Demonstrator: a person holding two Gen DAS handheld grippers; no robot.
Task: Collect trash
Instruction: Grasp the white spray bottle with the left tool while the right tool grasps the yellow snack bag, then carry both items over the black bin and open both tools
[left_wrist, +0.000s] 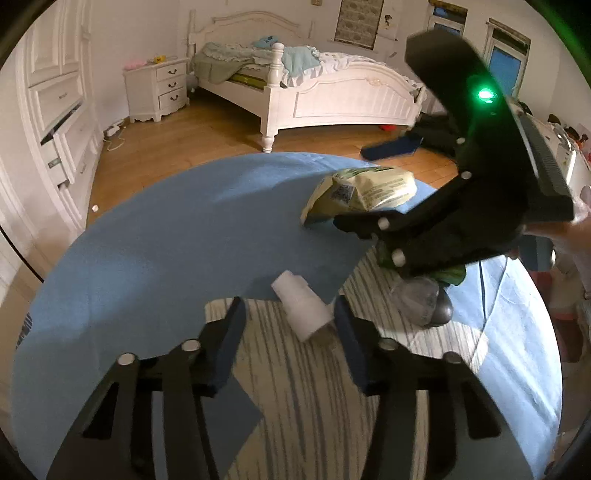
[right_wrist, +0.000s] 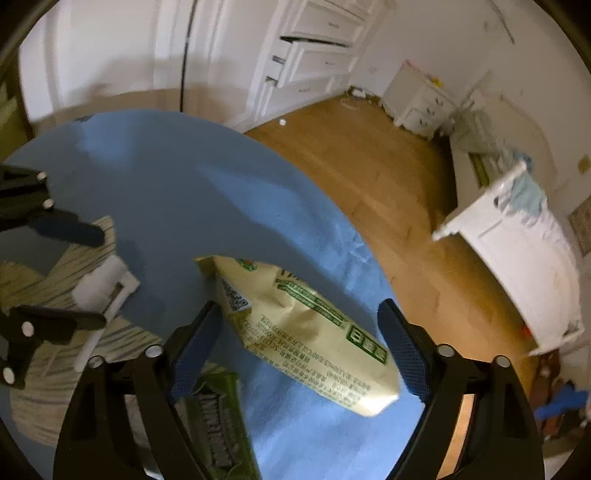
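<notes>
A white paper cup (left_wrist: 301, 310) lies on its side on the striped mat (left_wrist: 295, 387), between the fingers of my left gripper (left_wrist: 287, 301). Its side is close to the right pad, and a gap shows at the left pad, so the gripper is open. A yellow snack bag (right_wrist: 306, 325) lies on the blue tablecloth (right_wrist: 166, 184), between the blue pads of my right gripper (right_wrist: 299, 305). The pads flank the uncrushed bag, so that gripper is open too. Seen from the right wrist, the cup (right_wrist: 99, 280) sits between the left gripper's fingertips (right_wrist: 92, 232).
A green wrapper (right_wrist: 218, 424) lies under the right gripper. A crumpled clear plastic piece (left_wrist: 417, 299) is on the mat at the right. Beyond the round table are wooden floor (left_wrist: 221, 129), a white bed (left_wrist: 314, 92), a nightstand (left_wrist: 159, 88) and wall drawers (left_wrist: 62, 122).
</notes>
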